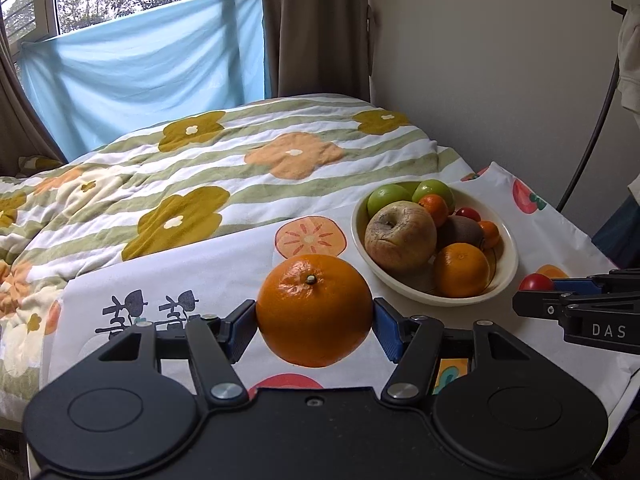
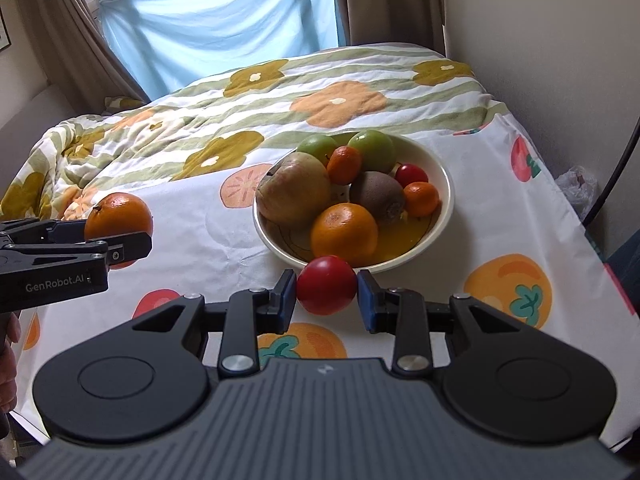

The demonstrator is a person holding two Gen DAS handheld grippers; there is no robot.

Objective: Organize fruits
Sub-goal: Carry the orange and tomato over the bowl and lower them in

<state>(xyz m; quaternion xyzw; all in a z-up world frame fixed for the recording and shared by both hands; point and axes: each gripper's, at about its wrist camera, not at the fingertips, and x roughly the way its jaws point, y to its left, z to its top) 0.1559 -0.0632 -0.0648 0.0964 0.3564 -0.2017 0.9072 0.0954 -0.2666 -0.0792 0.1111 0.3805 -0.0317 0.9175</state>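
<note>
The left gripper [image 1: 315, 322] clamps a large orange [image 1: 314, 310]. The right gripper [image 2: 327, 296] pinches a red tomato [image 2: 327, 290], the bowl [image 2: 444, 216] just ahead of it.

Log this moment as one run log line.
left gripper: shut on orange | right gripper: shut on red fruit | bowl: holds fruit

Fruit bowl [image 2: 442, 216] on tablecloth [image 2: 520, 208], bed [image 2: 280, 92] behind.

A big orange [image 1: 314, 310] (stem up) sits left of the cream bowl [image 2: 442, 216], a red tomato [image 2: 327, 290] at its near rim; the bowl holds apples, kiwi, small oranges, cherry tomatoes.
</note>
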